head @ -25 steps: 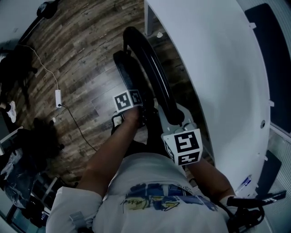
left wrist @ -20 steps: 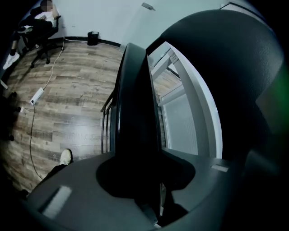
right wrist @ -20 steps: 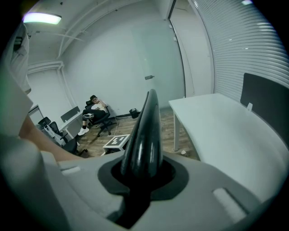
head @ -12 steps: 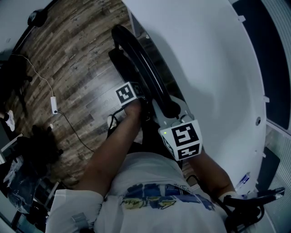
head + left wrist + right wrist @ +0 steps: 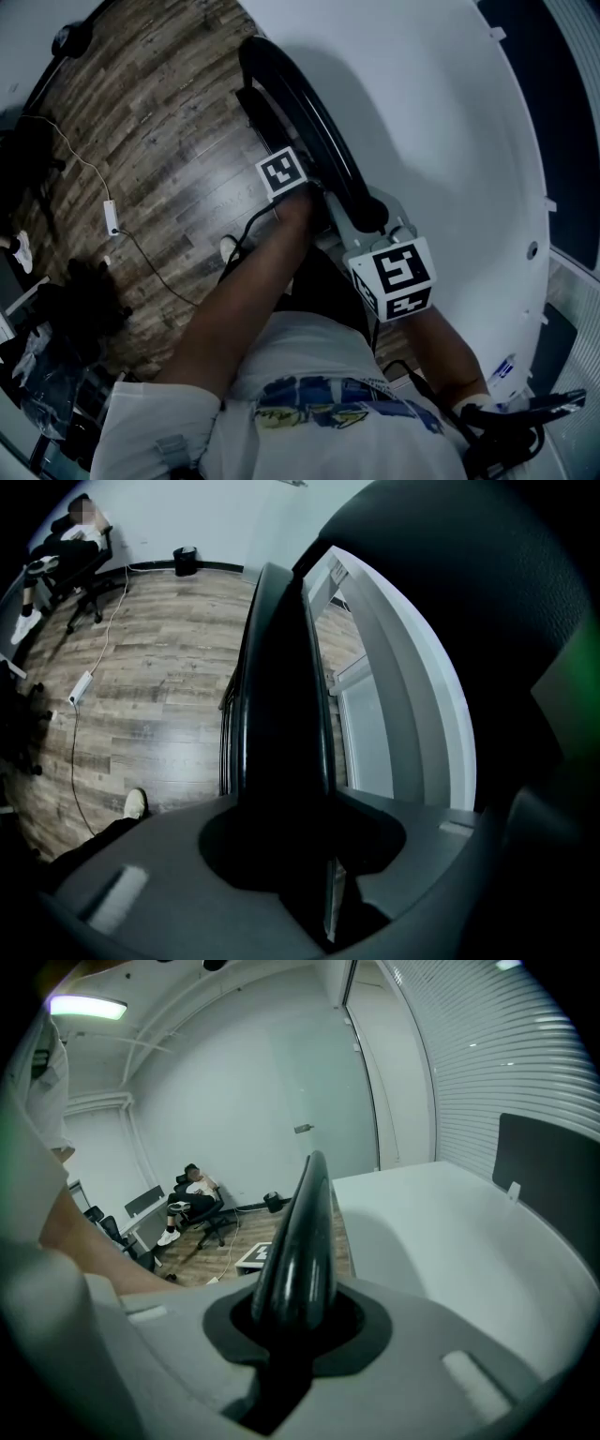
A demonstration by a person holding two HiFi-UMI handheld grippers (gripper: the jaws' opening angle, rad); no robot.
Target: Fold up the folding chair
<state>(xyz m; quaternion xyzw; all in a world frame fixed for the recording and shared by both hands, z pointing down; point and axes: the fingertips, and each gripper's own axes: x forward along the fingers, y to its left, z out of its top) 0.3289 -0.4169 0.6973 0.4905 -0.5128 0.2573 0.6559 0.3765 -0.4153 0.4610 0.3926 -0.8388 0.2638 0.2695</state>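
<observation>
The black tubular-framed folding chair [image 5: 323,141] has a smooth, glossy finish like painted metal and catches bright streaks of light. The grey fingers [image 5: 450,1354] of the right gripper [image 5: 292,1335] and those of the left gripper [image 5: 314,855] look like matt, faintly grainy plastic. The brown plank floor [image 5: 159,141] shows wood grain under a slight sheen, the big white rounded counter [image 5: 450,122] is smooth and satin, and the person's white printed T-shirt [image 5: 309,375] is soft cloth.
</observation>
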